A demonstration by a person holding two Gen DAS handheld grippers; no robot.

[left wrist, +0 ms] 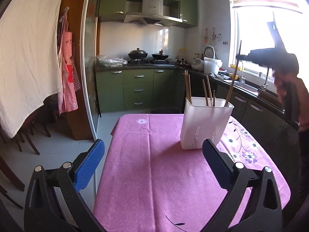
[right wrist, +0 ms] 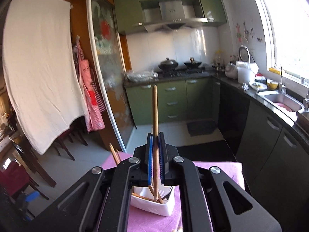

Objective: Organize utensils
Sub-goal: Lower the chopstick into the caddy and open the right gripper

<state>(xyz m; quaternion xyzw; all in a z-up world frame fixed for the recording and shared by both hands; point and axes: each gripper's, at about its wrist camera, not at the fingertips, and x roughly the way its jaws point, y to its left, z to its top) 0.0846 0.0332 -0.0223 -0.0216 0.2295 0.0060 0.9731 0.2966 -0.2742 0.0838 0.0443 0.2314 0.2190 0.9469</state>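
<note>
The right gripper (right wrist: pixel 155 135) is clamped on a single wooden chopstick (right wrist: pixel 154 108), holding it upright above the white holder (left wrist: pixel 204 123) on the pink tablecloth (left wrist: pixel 154 164). The left gripper (left wrist: pixel 153 145) hangs over the cloth with its blue pads spread wide and nothing between them, the holder at about one o'clock from it. More chopsticks (left wrist: pixel 187 86) lean inside the holder.

right gripper (left wrist: pixel 239 58) dark silhouette against window glare, its chopstick (right wrist: pixel 155 114) lower end lost behind jaws, white holder (right wrist: pixel 154 205) half hidden by linkage, worktop (left wrist: pixel 154 174) near edge cut off, counter items too small to tell
</note>
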